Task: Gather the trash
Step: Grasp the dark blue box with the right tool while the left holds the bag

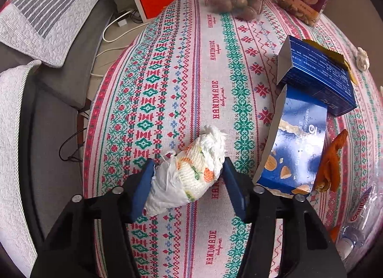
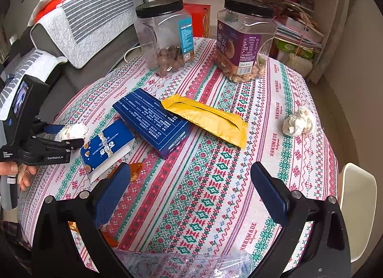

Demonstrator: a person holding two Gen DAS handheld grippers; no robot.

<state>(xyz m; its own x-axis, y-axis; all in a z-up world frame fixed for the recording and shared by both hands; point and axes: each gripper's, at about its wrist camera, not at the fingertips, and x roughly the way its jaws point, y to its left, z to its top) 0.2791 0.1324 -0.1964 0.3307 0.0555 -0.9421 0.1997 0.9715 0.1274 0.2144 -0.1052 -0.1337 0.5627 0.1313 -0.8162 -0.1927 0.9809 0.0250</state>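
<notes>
1. Two grippers are working over the round table with its patterned cloth; you are pointing both steeply down.
2. Your left gripper is squeezing the crumpled tissue wad near the table's left edge, both blue pads touching it.
3. Just right of it, the small blue snack box is lying opened, with an orange peel beside it.
4. Behind that, the dark blue box is lying flat, a yellow wrapper overlapping its far end.
5. Your right gripper is hanging wide apart over bare cloth, holding nothing.
6. Far right, a second tissue wad is sitting alone.
7. Two clear jars are standing at the back.
</notes>
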